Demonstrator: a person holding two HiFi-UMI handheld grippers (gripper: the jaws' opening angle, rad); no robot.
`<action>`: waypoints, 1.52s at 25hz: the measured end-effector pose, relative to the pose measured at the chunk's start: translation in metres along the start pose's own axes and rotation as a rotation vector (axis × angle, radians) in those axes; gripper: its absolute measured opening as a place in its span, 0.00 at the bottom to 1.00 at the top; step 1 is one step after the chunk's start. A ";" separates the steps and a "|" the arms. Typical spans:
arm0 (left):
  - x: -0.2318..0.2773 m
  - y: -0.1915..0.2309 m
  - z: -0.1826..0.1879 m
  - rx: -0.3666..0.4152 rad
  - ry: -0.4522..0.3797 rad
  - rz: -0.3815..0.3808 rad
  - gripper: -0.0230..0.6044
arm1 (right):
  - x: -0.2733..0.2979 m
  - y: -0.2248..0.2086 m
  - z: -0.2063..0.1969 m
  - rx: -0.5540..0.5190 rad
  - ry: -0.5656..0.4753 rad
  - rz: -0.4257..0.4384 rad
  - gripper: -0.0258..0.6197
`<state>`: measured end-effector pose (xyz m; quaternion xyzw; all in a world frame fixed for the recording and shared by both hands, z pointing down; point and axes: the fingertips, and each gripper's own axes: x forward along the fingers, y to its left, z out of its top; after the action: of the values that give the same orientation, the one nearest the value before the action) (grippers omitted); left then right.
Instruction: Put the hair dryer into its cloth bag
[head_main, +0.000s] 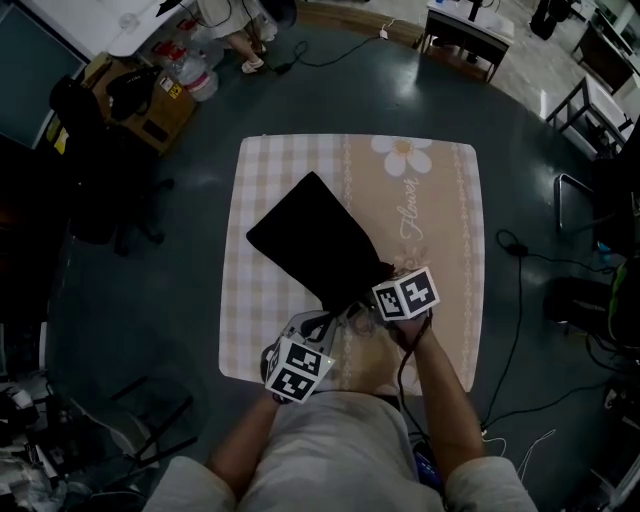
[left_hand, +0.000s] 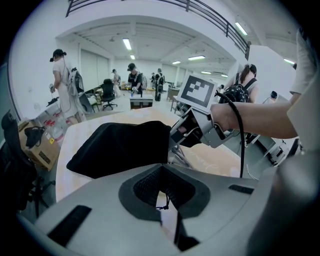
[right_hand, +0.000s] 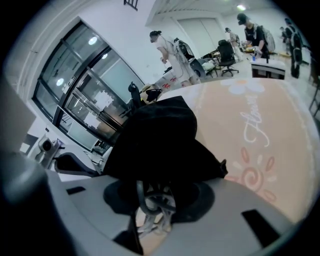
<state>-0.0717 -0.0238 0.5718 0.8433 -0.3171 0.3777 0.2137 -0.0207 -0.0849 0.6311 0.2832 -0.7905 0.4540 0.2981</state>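
The cloth bag (head_main: 315, 235) lies on the checked tablecloth (head_main: 440, 230), its long axis running from the mouth, near me and to my right, away to the far left; both of my 2 grippers sit at that mouth end. My right gripper (right_hand: 152, 210) is the nearer, hard against the opening, its jaws closed on loops of grey cable (right_hand: 150, 192) that spill out under the black cloth. My left gripper (left_hand: 162, 192) is a little back from the mouth, jaws together, pinching what looks like a thin knotted drawstring (left_hand: 162, 201). I cannot see the hair dryer's body; the bag bulges, so I judge it is inside, with only its cable left outside; that cable must go forward into the mouth, along the bag's length.
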 end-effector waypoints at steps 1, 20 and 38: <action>0.000 -0.001 0.000 -0.002 -0.001 -0.004 0.05 | 0.001 0.000 0.000 -0.005 0.003 -0.006 0.26; -0.001 -0.001 -0.001 -0.031 -0.008 -0.020 0.05 | 0.024 -0.003 0.015 0.069 -0.023 -0.024 0.26; 0.006 0.002 -0.013 -0.069 0.015 -0.018 0.05 | 0.041 -0.001 0.021 0.000 -0.069 -0.055 0.26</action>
<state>-0.0764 -0.0198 0.5843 0.8354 -0.3207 0.3708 0.2484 -0.0515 -0.1107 0.6529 0.3203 -0.7922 0.4355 0.2832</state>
